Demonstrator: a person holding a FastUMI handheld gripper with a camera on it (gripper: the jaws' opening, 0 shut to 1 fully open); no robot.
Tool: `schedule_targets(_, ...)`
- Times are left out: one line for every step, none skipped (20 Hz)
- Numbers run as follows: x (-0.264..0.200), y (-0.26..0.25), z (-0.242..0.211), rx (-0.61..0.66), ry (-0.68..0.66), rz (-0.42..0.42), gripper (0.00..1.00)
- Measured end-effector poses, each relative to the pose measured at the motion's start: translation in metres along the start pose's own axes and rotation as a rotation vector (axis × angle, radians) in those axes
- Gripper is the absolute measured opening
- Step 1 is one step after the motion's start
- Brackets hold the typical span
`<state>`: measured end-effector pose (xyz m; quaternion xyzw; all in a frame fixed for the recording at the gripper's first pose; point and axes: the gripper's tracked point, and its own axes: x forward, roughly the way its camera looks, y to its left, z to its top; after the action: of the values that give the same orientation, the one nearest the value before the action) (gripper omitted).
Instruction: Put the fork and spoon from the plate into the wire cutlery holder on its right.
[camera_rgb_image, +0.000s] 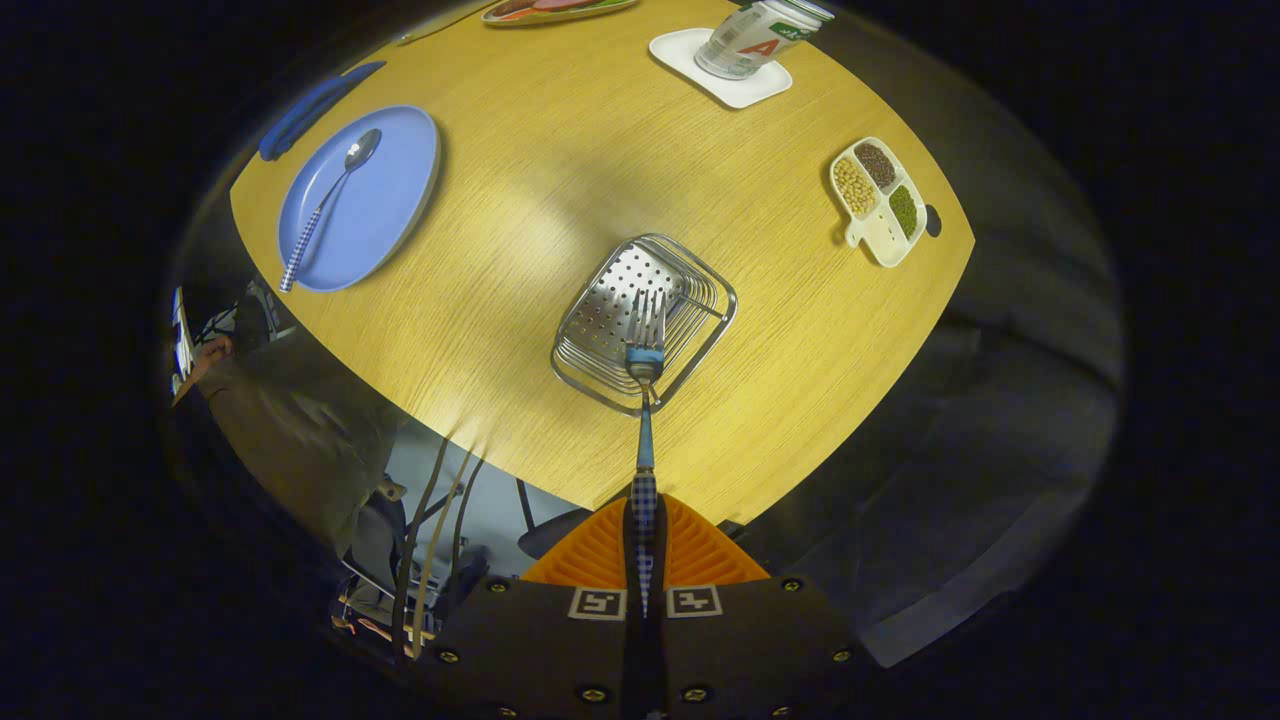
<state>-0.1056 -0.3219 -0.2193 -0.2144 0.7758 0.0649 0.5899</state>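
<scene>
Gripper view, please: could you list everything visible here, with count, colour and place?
Table: one, light wood, under everything.
Fork: one, silver with checked handle, clamped between the fingers, tines over the holder.
Wire cutlery holder: one, silver, just ahead of the fingers.
Plate: one, blue, left of the holder.
Spoon: one, silver with checked handle, lying on the plate.
Can: one, white, on a white coaster beyond the holder.
Divided dish: one, cream, holding beans, right of the holder.
Gripper: one, shut on the fork's handle.
</scene>
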Motion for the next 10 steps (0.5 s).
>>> schedule_targets(0.004,0.0,0.001,-0.006,0.01,0.0,0.01)
schedule_targets(0.007,0.0,0.002,-0.008,0.022,0.007,0.01)
schedule_targets(0.011,0.001,0.004,-0.014,0.033,0.014,0.01)
schedule_targets(0.015,0.001,0.008,-0.017,0.042,0.021,0.01)
schedule_targets(0.021,0.001,0.011,-0.016,0.05,0.024,0.01)
schedule_targets(0.024,0.002,0.015,-0.016,0.057,0.027,0.01)
schedule_targets(0.027,0.002,0.02,-0.019,0.06,0.03,0.01)
schedule_targets(0.029,0.001,0.024,-0.018,0.065,0.025,0.01)
schedule_targets(0.031,-0.002,0.026,-0.029,0.075,0.013,0.01)
schedule_targets(0.033,-0.003,0.029,-0.04,0.084,0.006,0.01)
